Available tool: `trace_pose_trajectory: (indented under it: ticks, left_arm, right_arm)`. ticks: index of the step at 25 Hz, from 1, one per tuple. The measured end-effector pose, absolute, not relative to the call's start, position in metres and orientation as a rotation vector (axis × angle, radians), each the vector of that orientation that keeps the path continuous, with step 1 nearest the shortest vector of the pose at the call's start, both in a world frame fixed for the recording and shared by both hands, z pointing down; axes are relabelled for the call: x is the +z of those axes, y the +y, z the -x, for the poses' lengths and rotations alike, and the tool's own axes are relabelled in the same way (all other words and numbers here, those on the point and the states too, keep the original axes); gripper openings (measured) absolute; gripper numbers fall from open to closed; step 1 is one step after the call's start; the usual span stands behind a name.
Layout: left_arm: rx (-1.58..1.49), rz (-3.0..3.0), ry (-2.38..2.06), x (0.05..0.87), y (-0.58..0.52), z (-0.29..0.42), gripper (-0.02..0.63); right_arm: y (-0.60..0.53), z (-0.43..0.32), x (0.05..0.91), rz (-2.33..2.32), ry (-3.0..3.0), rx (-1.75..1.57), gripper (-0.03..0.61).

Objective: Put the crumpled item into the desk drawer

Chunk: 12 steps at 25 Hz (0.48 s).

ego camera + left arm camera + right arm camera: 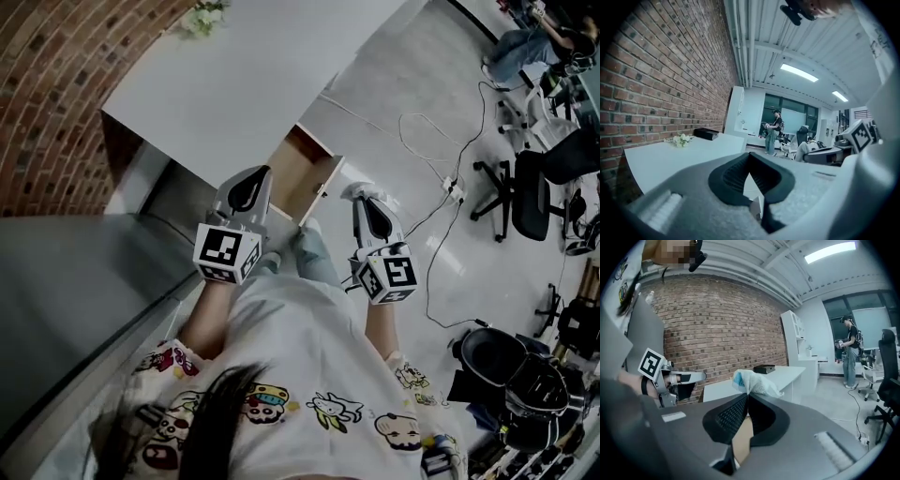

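Observation:
A white and blue crumpled item [754, 382] sticks out past the tips of my right gripper [746, 397], which is shut on it. In the head view this gripper [364, 195] hovers just right of the open wooden drawer [314, 178], with the item [373, 190] showing white at its tip. The drawer juts out from under the white desk [244, 75]. My left gripper [262, 173] is held beside the drawer's left front. Its jaws are shut with nothing between them [750, 155]. Wood shows below the right gripper's jaws.
A small bunch of flowers [202, 19] and a black box [705, 134] lie at the desk's far end by the brick wall [47, 94]. Office chairs [525, 187] and floor cables [441, 187] are to the right. A person [774, 131] stands far off.

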<state>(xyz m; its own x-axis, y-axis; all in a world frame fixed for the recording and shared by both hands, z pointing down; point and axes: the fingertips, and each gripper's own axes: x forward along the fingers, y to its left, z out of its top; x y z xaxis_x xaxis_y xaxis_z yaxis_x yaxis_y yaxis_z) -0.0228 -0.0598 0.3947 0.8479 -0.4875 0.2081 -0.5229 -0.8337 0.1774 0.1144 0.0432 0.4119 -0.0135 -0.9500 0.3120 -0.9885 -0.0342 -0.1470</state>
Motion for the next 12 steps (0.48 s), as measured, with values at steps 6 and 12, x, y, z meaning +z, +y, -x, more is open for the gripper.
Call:
trace_pose_trajectory:
  ticks: [6,12]
  left_arm:
    - [0.172,-2.746,-0.975,0.382,-0.082,-0.010,-0.002]
    - [0.144,-2.657,-1.204,0.382,-0.093,-0.021,-0.002]
  right_arm:
    - [0.002,-0.152,0.408,-1.914,-2.244,0.475,0.014]
    - [-0.033,-0.174,0.411,-1.687,-2.383,0.439,0.014]
